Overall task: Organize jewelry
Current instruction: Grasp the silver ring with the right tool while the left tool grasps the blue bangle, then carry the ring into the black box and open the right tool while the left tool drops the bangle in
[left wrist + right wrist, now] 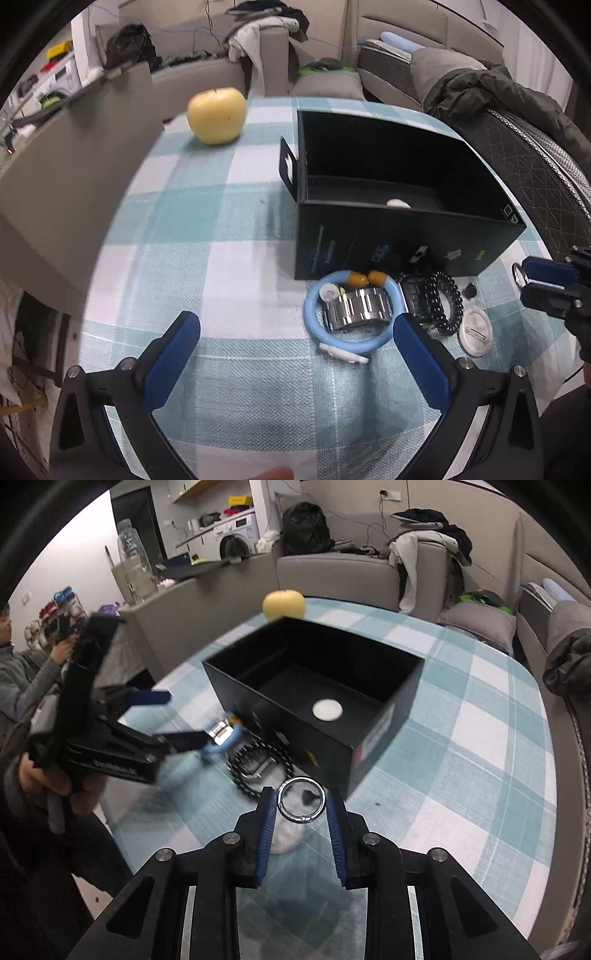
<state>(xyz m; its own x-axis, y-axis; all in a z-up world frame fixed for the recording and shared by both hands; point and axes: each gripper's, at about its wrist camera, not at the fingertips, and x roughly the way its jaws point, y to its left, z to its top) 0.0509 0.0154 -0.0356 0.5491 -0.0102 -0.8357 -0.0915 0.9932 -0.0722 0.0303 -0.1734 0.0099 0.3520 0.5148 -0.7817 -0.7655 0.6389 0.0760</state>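
Right claw (pixel 301 805): clenched on silver ring (pixel 301 800), pads at opposite rim edges, clear of the desk (pixel 461 775), presumably for transfer into the black box (pixel 384 734) just ahead. Left claw (pixel 295 332): released, jaws wide, poised over blue bangle (pixel 312 314) and steel watch (pixel 360 308) beside the box.

Right view only: white disc (pixel 327 709) on box floor, fully exposed. Left view only: whole jewelry cluster, black bead bracelet (pixel 448 304) included.

The worktop (pixel 236 236) is covered in woven checked cloth, matt and slightly coarse; the box (pixel 406 236) looks like matt black card; the watch band (pixel 360 308) is polished metal links, glossy; the ring (pixel 301 800) is bright, smooth metal; the bangle (pixel 314 321) looks like smooth pale-blue plastic; the right hand-held gripper (pixel 301 805) has ribbed blue pads on matt black plastic; the apple (pixel 217 114) has smooth skin.
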